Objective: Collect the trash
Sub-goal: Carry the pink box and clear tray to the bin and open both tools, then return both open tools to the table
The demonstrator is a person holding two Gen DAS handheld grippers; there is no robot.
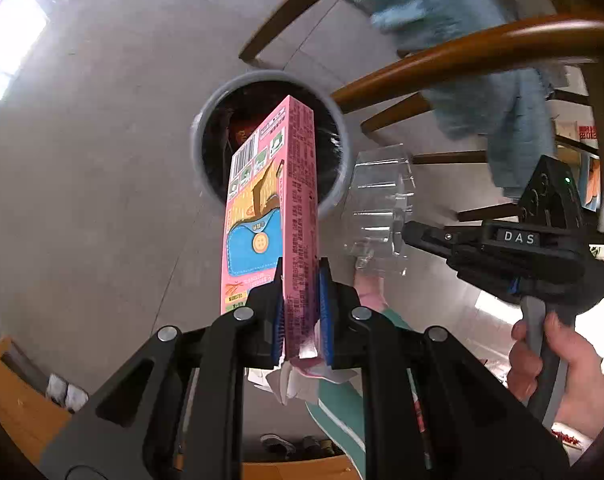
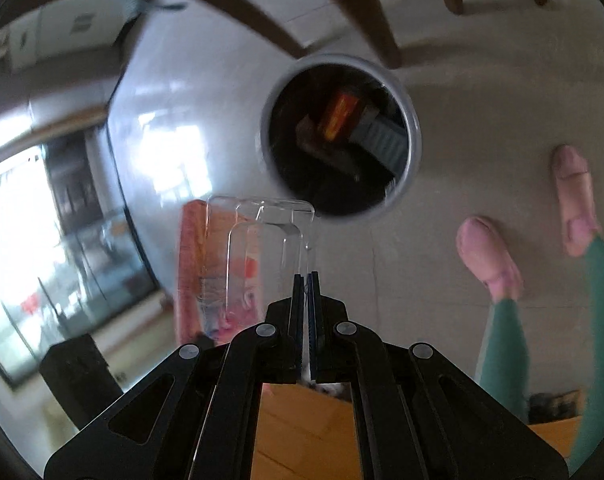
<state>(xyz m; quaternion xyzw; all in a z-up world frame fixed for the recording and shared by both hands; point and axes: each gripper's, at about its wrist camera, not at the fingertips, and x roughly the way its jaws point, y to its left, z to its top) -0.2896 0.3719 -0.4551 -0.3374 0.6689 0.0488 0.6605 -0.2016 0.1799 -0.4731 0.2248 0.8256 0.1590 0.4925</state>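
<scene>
Left gripper (image 1: pixel 301 280): fingers (image 1: pixel 277 320) clenched on the lower end of a pink carton (image 1: pixel 276 200); blue pads press both narrow sides; carton stands out ahead of the fingers, its far end over the mouth of the bin (image 1: pixel 201 136); torn flaps hang behind the fingers

Right gripper (image 2: pixel 307 280): fingers (image 2: pixel 298 304) pinched nearly together on the thin edge of a clear plastic tray (image 2: pixel 262 236); tray extends ahead and to the left of the fingers, blurred; seen from the left wrist, the same tray (image 1: pixel 378 204) sits just right of the carton, beside the bin rim, with a hand (image 1: pixel 554 364) on the grey handle

Bin (image 2: pixel 412 128): round, grey rim, dark liner, on the floor (image 2: pixel 462 92) ahead of both pairs of fingers; holds an orange packet (image 2: pixel 340 114) and other boxes

Surroundings: wooden chair (image 1: pixel 462 52) with blue cloth (image 1: pixel 502 120) beyond the bin; pink slippers (image 2: pixel 490 256) and green trouser legs (image 2: pixel 502 344) to the right of the right fingers
</scene>
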